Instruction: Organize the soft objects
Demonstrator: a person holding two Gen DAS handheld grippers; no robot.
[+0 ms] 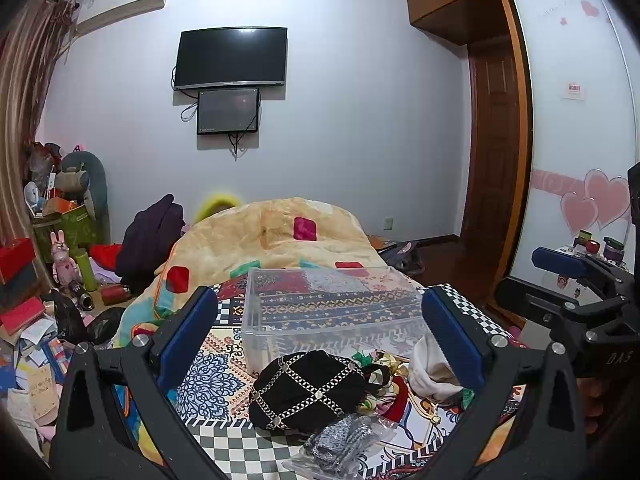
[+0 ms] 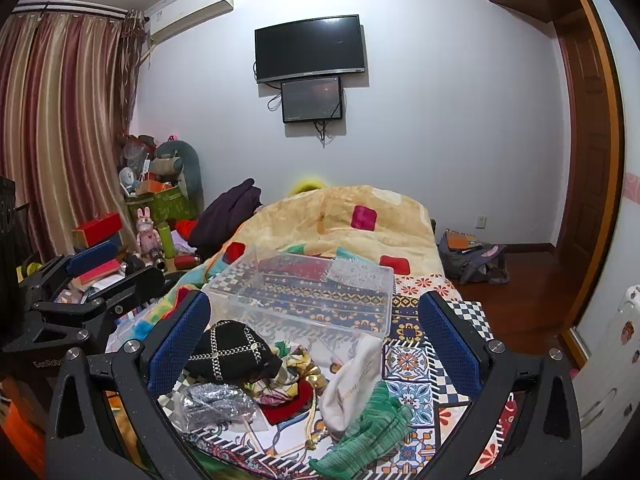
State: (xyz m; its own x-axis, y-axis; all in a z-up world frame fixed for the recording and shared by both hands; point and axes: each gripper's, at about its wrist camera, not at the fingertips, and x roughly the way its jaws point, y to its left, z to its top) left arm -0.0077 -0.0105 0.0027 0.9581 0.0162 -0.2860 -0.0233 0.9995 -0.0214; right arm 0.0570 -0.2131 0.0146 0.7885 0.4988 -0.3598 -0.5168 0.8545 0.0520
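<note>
Right wrist view, left to right: left tongs point(image 2: 92, 264) poke in at nine o'clock, their state unclear here; black studded hat point(image 2: 230, 354), silver bagged cloth point(image 2: 218, 400), patterned scarf point(image 2: 292, 376), white sock point(image 2: 352, 380) and green knit point(image 2: 368, 432) lie on the bed point(image 2: 416, 360), below a clear bin point(image 2: 312, 292). Right tongs point(image 2: 314, 344) gape empty; left wrist view shows left tongs point(image 1: 320, 344) spread empty.

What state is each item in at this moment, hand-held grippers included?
Clear plastic bin: lidless, nothing inside.
Black hat: outside bin, on bedspread.
White cloth: crumpled, outside bin.
Green knit cloth: crumpled, outside bin.
Left hand-held gripper: open, holding nothing.
Right hand-held gripper: open, holding nothing.
TV: off.
</note>
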